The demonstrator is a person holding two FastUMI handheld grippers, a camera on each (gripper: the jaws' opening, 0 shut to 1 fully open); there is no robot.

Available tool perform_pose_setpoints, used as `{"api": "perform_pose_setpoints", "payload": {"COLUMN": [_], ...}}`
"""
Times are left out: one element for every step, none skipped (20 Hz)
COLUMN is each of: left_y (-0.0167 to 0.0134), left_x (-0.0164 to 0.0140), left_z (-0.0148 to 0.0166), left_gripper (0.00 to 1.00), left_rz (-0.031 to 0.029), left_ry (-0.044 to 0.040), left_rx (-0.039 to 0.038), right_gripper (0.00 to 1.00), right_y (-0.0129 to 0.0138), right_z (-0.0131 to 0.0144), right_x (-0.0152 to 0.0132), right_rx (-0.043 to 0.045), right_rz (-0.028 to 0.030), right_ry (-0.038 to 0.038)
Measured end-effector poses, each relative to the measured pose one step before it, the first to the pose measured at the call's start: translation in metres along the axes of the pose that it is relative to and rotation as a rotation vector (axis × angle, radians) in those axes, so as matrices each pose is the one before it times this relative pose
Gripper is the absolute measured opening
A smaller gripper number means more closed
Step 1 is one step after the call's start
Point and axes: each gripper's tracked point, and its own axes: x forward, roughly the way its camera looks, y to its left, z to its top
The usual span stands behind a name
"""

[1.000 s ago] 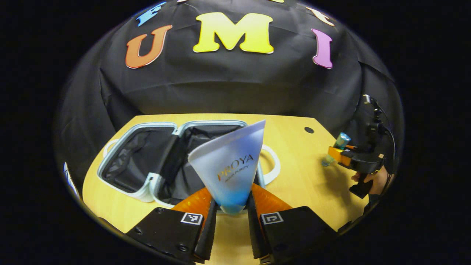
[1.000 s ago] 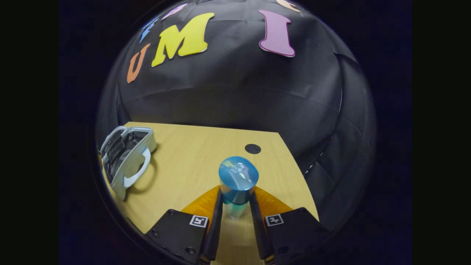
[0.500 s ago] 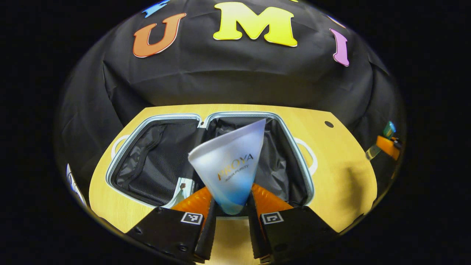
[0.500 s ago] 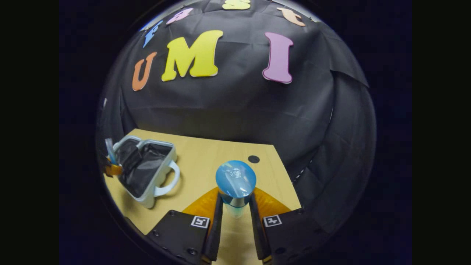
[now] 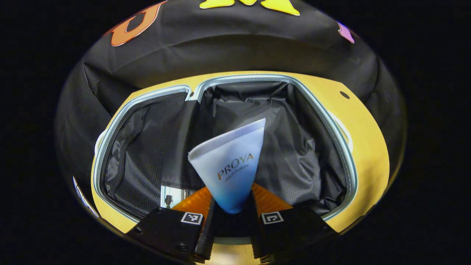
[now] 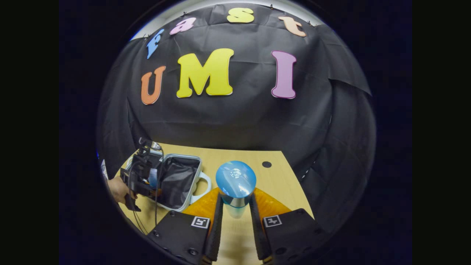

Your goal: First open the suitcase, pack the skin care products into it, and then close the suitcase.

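Left gripper [image 5: 230, 217] now lowered over the open suitcase [image 5: 331, 125], pinching the tube [image 5: 230, 165], right gripper [image 6: 235, 221] clamped on the blue-capped bottle [image 6: 235, 180] above the table [image 6: 279, 180]

A pale wooden bench [image 6: 254, 173] runs across the lower middle of the right gripper view, with a small dark round hole [image 6: 266, 164] toward its upper right corner. Over in the left gripper view the bench [image 5: 368, 147] curves along the right side, the hole [image 5: 344, 95] at upper right. Black cloth wall [image 6: 239, 117] hangs behind.
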Motion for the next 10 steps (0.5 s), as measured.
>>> {"api": "perform_pose_setpoints", "payload": {"left_y": [0.00004,-0.00005,-0.0005,0.00009,0.00008,0.00031,0.00124,0.00053,-0.00048,0.00071], "left_x": [0.00215,0.00173,0.00143,0.00279,0.00271,0.0014,0.00363,0.00014,0.00183,0.00092], "left_z": [0.00001,-0.00004,0.00166,0.00341,0.0004,0.00297,-0.00021,-0.00186,0.00449,-0.00006], "left_gripper": [0.44,0.43,0.43,0.43,0.43,0.43,0.43,0.51,0.43,0.43], "left_rz": [0.00412,-0.00117,0.00235,0.00088,0.0017,0.00381,0.01158,0.00379,0.01019,0.00818], "left_ry": [0.00701,0.003,-0.00242,-0.00502,0.00715,0.00429,0.01556,0.01556,-0.00812,0.00742], "left_rx": [0.0047,0.00436,0.00551,0.00824,-0.00083,-0.00323,0.00333,0.00521,0.0106,0.01393], "right_gripper": [0.36,0.36,0.36,0.36,0.36,0.36,0.36,0.36,0.36,0.36], "right_y": [0.00029,0.00035,0.00148,0.00172,-0.00017,-0.00005,-0.0002,-0.00047,-0.00053,-0.00065], "right_z": [-0.00294,-0.0013,-0.00132,-0.00313,-0.00236,-0.00343,-0.00336,-0.00199,-0.00165,0.00039], "right_x": [-0.00139,-0.0024,-0.00244,-0.00163,-0.00103,0.00042,0.00046,-0.00002,0.00039,0.0005], "right_rx": [-0.00646,-0.00187,0.00309,0.00345,-0.00003,-0.00001,0.00132,0.00217,0.00318,0.00184], "right_rz": [-0.00469,-0.00362,0.00193,0.00385,-0.0004,-0.00131,0.00289,0.00166,0.00061,0.00347], "right_ry": [0.00583,0.00477,0.00648,0.0061,0.00729,0.00742,0.00805,0.00662,0.00425,-0.00009]}}
